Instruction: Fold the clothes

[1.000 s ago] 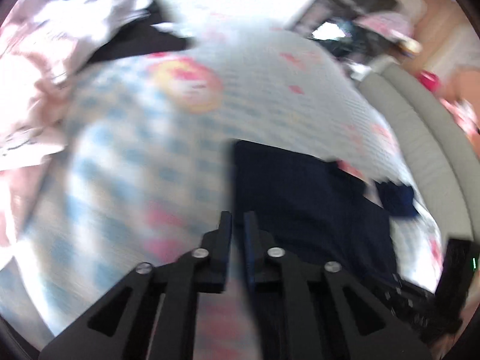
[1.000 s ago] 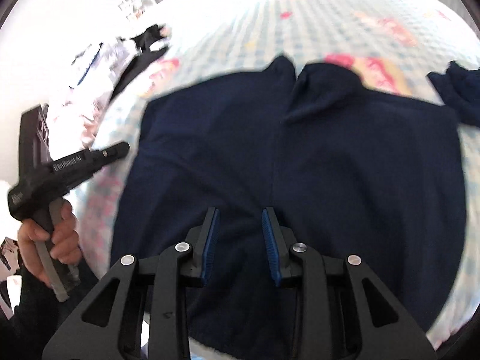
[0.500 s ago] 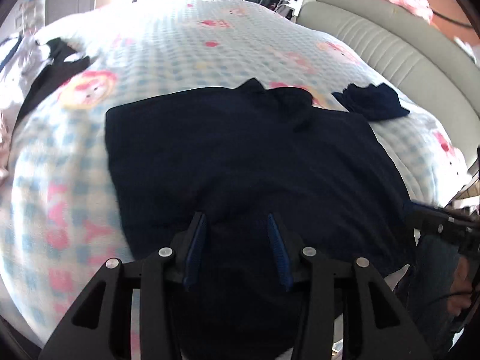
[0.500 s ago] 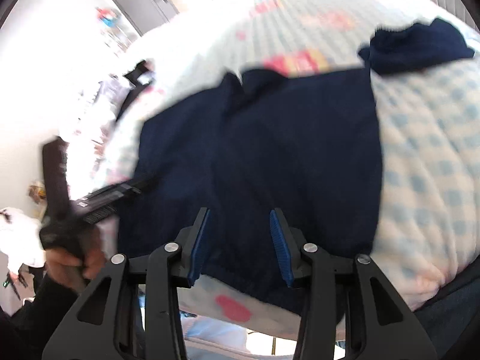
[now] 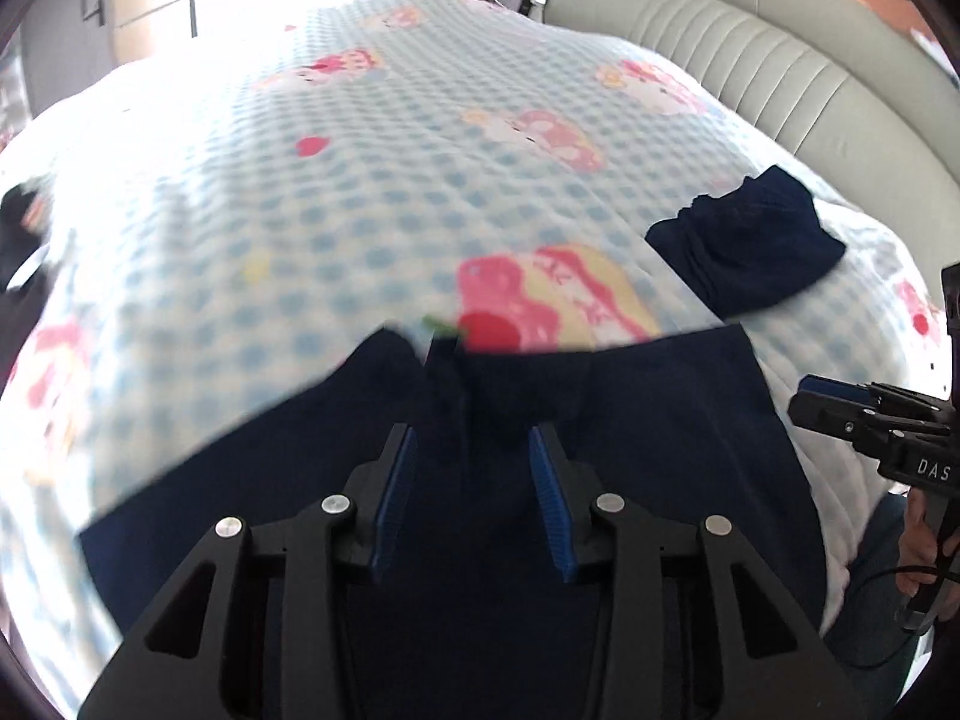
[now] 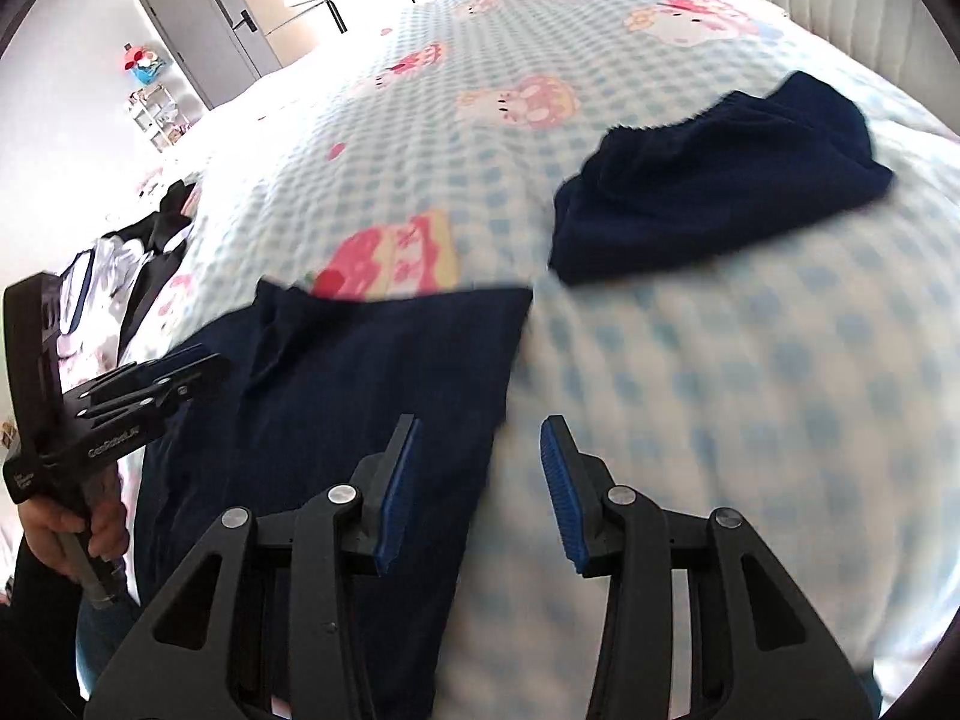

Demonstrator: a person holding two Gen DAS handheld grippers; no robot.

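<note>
A dark navy garment (image 5: pixel 630 420) lies flat on the checked bed cover (image 5: pixel 300 210), its notched far edge just ahead of my left gripper (image 5: pixel 471 432). That gripper hovers over the cloth; its jaws are closing with nothing pinched between the blue pads. My right gripper (image 6: pixel 478 423) stands open over the garment's (image 6: pixel 372 372) right edge, left finger above navy cloth, right finger above the bed cover (image 6: pixel 720 390). Each wrist view shows the other gripper: right gripper (image 5: pixel 840 414), left gripper (image 6: pixel 198 363). A small folded navy piece (image 5: pixel 750 252) (image 6: pixel 720 180) lies apart, farther right.
A padded grey headboard (image 5: pixel 750 42) runs along the bed's far right side. A heap of light and black clothes (image 6: pixel 120 258) sits at the bed's left edge. A grey door (image 6: pixel 192 30) and shelves stand beyond. A hand (image 6: pixel 66 528) holds the left gripper's handle.
Both grippers opened wider and travelled across the navy garment: the left from beside its left edge to its notched far edge, the right from its middle to its right edge.
</note>
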